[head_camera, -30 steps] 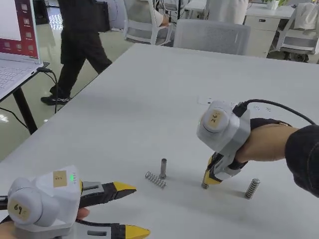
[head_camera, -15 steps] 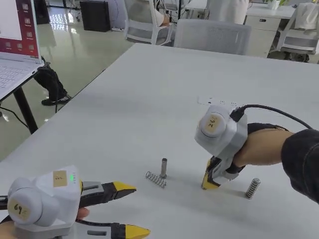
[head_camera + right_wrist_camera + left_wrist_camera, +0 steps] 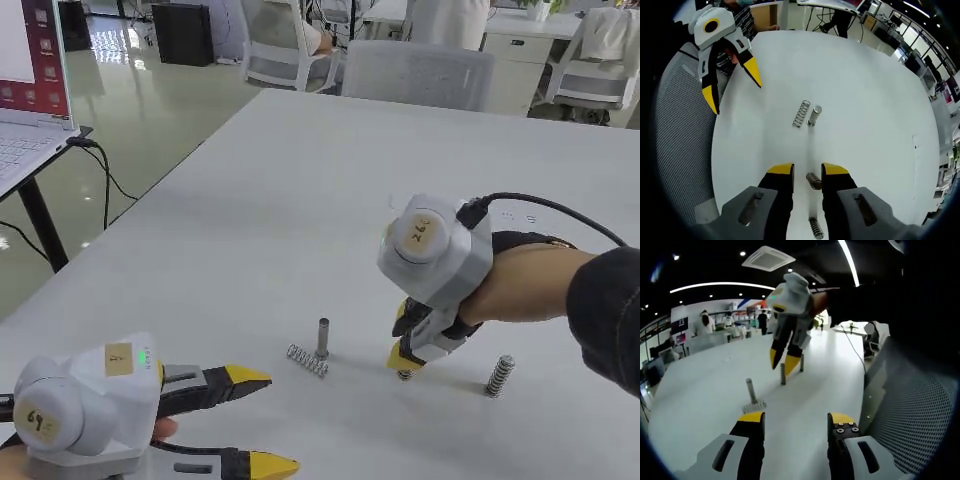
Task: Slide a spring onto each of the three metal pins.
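Note:
A bare metal pin [image 3: 323, 337] stands upright on the white table [image 3: 300, 200], with a loose spring [image 3: 307, 360] lying at its foot. Both also appear in the right gripper view, pin [image 3: 813, 115] and spring [image 3: 800, 113]. My right gripper [image 3: 404, 357] hovers just over a second pin with a spring on it [image 3: 813, 181]; the jaws are open and do not touch it. A third pin wearing a spring [image 3: 497, 376] stands to the right. My left gripper [image 3: 270, 421] rests open at the near left, holding nothing, facing the bare pin [image 3: 748, 389] and the loose spring [image 3: 754, 405].
A laptop [image 3: 30, 90] sits on a side desk at far left. Grey office chairs [image 3: 415, 70] line the table's far edge. The right gripper's black cable [image 3: 560, 212] trails over the table to the right.
My right gripper has lifted slightly off the middle pin, which now shows below its tips. A person walking in the background has gone. The left gripper has stayed put.

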